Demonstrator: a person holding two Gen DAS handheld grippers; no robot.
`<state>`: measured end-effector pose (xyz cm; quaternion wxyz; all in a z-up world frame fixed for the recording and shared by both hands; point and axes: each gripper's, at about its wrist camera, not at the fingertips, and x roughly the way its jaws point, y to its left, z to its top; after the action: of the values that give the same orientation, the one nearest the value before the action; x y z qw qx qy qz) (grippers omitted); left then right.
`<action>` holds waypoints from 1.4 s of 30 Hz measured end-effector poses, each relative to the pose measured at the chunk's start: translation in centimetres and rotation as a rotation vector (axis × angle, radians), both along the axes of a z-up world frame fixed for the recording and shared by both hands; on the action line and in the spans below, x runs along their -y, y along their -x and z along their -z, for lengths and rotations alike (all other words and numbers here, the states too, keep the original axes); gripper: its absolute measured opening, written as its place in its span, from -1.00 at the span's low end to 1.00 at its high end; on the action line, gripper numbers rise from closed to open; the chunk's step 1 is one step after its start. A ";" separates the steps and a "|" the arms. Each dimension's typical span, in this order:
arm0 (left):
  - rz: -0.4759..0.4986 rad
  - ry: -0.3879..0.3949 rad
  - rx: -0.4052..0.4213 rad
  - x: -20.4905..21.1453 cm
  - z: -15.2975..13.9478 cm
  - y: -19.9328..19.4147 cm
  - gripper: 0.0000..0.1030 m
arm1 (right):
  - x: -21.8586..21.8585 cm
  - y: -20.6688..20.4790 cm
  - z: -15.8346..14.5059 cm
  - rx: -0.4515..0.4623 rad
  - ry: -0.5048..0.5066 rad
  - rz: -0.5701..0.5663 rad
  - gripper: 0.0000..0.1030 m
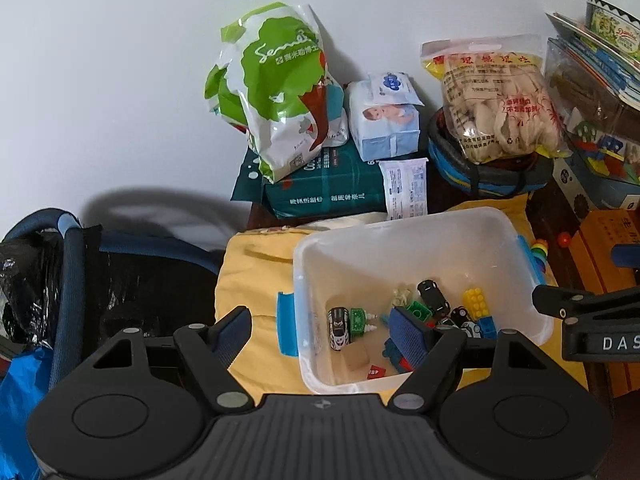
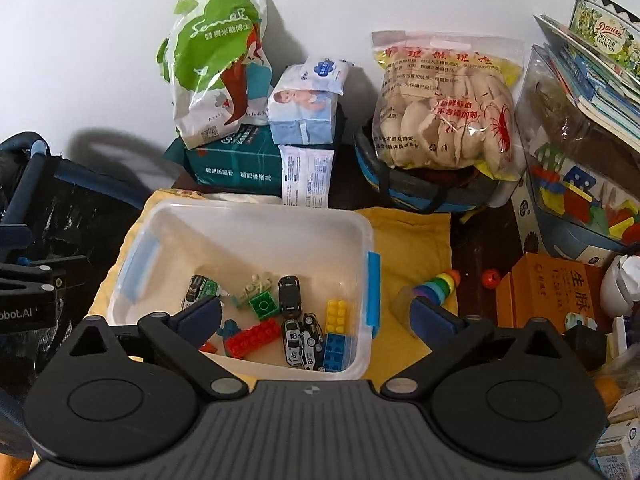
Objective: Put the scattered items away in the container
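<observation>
A translucent white container (image 1: 400,240) with blue latches stands on a yellow cloth (image 2: 412,240). Inside it lie toy cars (image 2: 289,295), a red brick (image 2: 252,336), a yellow brick (image 2: 336,316), a blue brick (image 2: 334,352) and a green brick (image 2: 263,305). My left gripper (image 1: 320,332) hangs open above the container's left wall, nothing between its fingers. Above the container's near right side my right gripper (image 2: 318,318) stands wide open and empty. A rainbow stacking toy (image 2: 438,286) lies on the cloth to the right of the container, an orange ball (image 2: 491,278) beyond it.
Behind the container stand a green-and-white bag (image 2: 216,64), tissue packs (image 2: 302,114), a dark green pack (image 2: 236,164) and a bag of crackers (image 2: 444,108) on a blue basket. Boxes and books (image 2: 580,160) crowd the right side. A dark blue bin with a black liner (image 1: 40,280) sits left.
</observation>
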<state>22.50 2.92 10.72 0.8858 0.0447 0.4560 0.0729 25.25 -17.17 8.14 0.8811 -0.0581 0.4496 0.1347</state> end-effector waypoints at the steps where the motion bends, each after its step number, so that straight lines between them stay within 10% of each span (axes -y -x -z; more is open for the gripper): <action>1: 0.004 0.006 -0.002 0.0 0.1 0.0 0.54 | 0.0 -0.1 0.0 -0.003 0.000 -0.001 1.00; 42: 0.042 0.031 -0.045 0.3 0.8 -1.1 0.55 | 0.1 -0.2 0.7 -0.023 0.029 -0.026 1.00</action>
<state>23.55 2.60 9.95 0.8772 0.0421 0.4761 0.0464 25.43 -17.26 7.46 0.8731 -0.0753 0.4608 0.1400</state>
